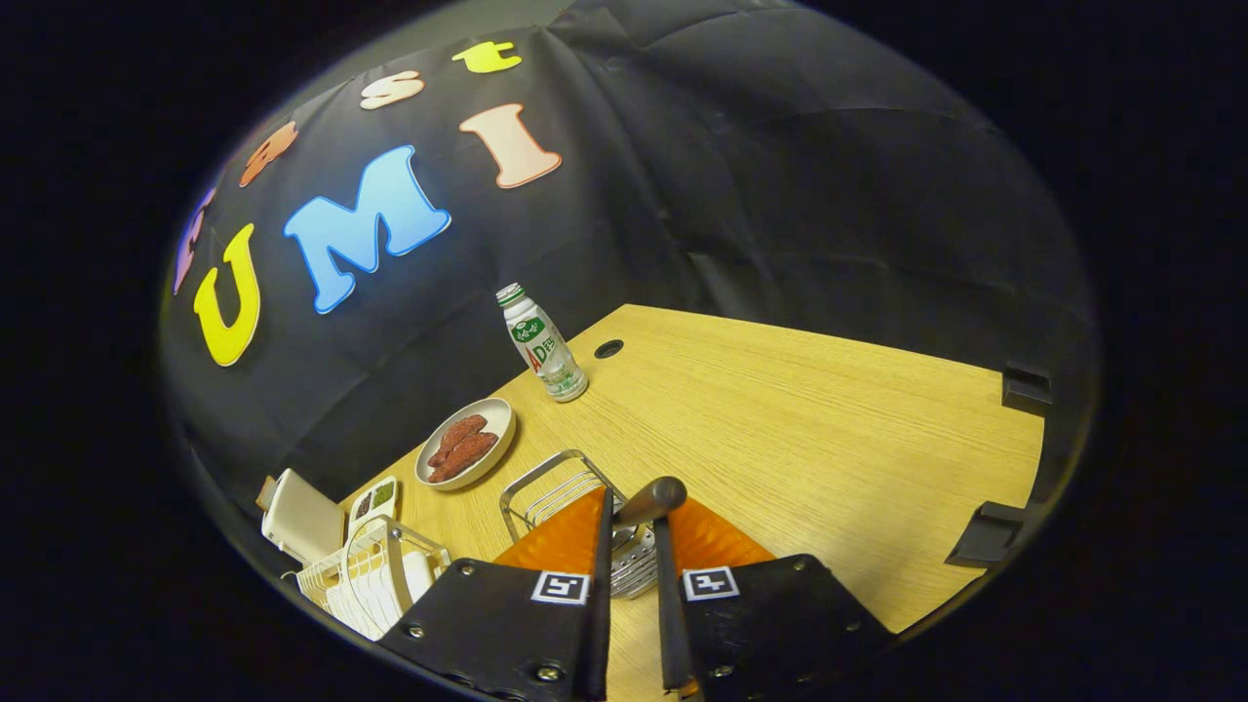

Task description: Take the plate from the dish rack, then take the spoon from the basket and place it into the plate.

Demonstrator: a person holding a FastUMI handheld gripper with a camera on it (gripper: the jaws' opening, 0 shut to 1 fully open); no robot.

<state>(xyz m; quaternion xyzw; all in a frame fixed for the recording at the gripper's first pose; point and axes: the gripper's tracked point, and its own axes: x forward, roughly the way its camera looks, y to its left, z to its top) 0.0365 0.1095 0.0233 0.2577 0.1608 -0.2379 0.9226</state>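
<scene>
Wooden table [829,419] (light grain) bears bottle [542,343]; sausage dish [466,443]; basket [558,492].

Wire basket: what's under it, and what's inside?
The wire basket sits on an orange mat. The gripper is shut on a dark handle rising from it; the fingers hide the basket's other contents.

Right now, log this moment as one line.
tongs shut on spoon handle | over orange plate | wire basket behind | spoon not released

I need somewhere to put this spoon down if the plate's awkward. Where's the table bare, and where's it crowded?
The table is bare beyond and beside the orange plate, out to the far edge past the bottle. It is crowded on the other side: basket, sausage dish and rack sit close together. The gripper is shut on the spoon.
</scene>
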